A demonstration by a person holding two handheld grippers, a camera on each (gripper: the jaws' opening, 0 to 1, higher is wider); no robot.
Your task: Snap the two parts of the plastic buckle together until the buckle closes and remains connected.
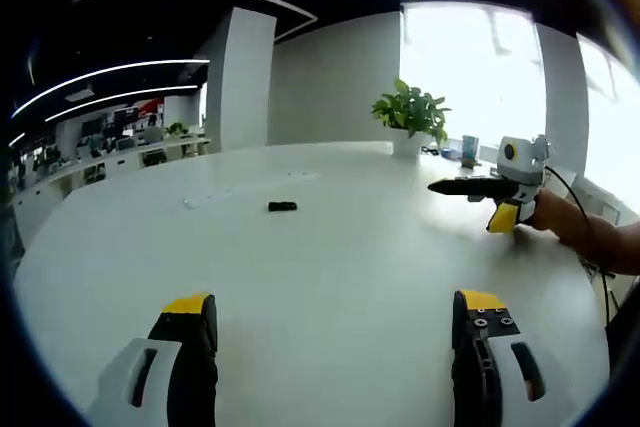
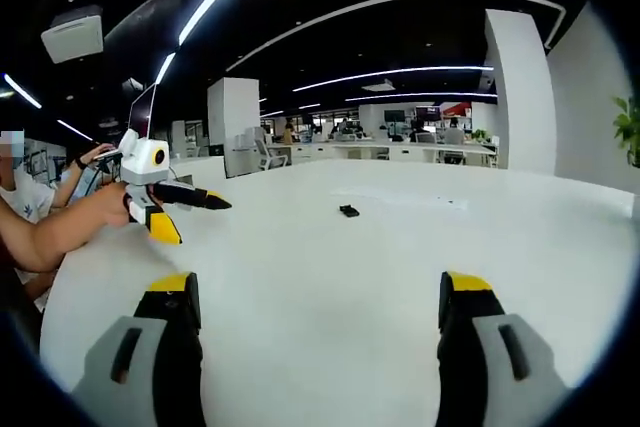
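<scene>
- So you're holding your left gripper [image 1: 335,332] up over the big white round-edged table [image 1: 330,257], and its two black jaws with yellow tips are standing wide apart with nothing sitting between them.
- Same deal on the other side: in the right gripper view your right gripper [image 2: 315,312] is hanging over the table [image 2: 330,277] with its yellow-tipped jaws spread wide and nothing in them.
- The small black plastic buckle [image 1: 282,206] is lying flat on the tabletop, well ahead of the left jaws and a bit left of centre in the left gripper view. It's too small to tell whether it's one piece or two parts pushed together.
- In the right gripper view the buckle [image 2: 348,211] is showing up as a tiny dark speck out in the middle of the table, well apart from both jaws.
- You can see each gripper from the other camera. The right gripper [image 1: 445,187] is poking in from the right edge of the left gripper view, black jaws pointing left, your hand [image 1: 552,212] wrapped around the yellow and white handle.
- The left gripper [image 2: 215,202] is coming in from the left of the right gripper view, jaws pointing right.
- A green leafy plant in a white pot [image 1: 410,117] is sitting on the far side of the table by the bright window.
</scene>
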